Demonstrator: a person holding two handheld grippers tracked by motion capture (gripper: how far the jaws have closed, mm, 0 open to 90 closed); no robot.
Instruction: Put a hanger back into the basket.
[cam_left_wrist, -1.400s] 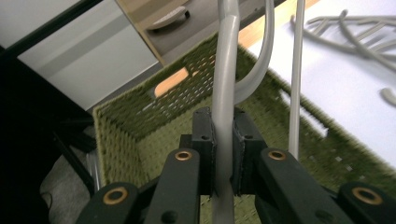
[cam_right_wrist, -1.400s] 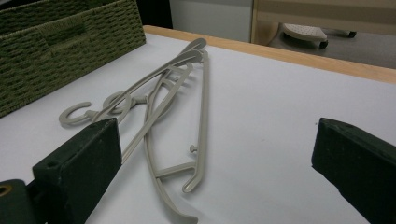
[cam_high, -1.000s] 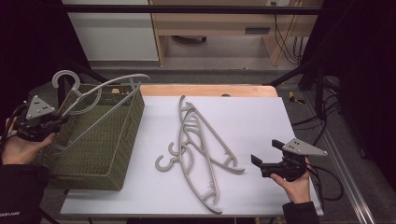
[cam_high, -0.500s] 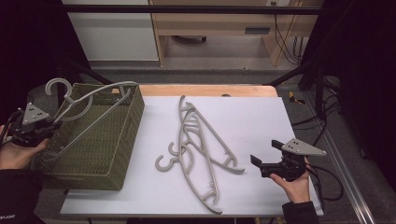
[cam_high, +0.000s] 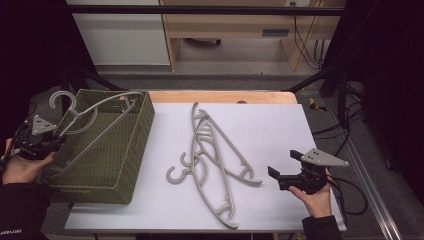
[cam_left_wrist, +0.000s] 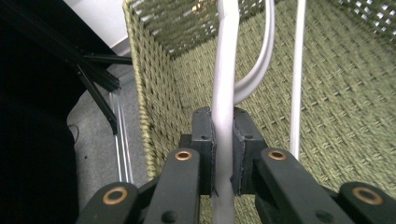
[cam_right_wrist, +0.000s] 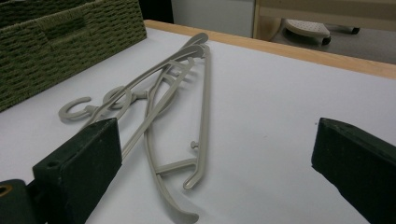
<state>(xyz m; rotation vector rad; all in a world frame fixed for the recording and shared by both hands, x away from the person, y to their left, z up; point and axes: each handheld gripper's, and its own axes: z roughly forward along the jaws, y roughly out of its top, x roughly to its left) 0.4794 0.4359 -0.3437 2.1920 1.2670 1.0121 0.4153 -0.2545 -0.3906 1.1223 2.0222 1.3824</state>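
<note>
Left holds a hanger over basket; right idle, jaws wide.

From the high view I see the green basket (cam_high: 107, 150) at table (cam_high: 280, 130) left, two hangers (cam_high: 212, 160) mid-table. Left gripper view adds the clamp: left gripper (cam_left_wrist: 223, 149) pinches a grey hanger (cam_left_wrist: 225, 93) inside the basket. Right gripper (cam_right_wrist: 215, 172) gapes empty, beside the loose hangers.

One grey hanger (cam_high: 95, 120) tilts inside the green basket (cam_high: 131, 150) — two hangers (cam_high: 212, 165) overlap flat on the table.

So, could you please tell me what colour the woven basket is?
Olive green basket, clearest in the high view.
</note>
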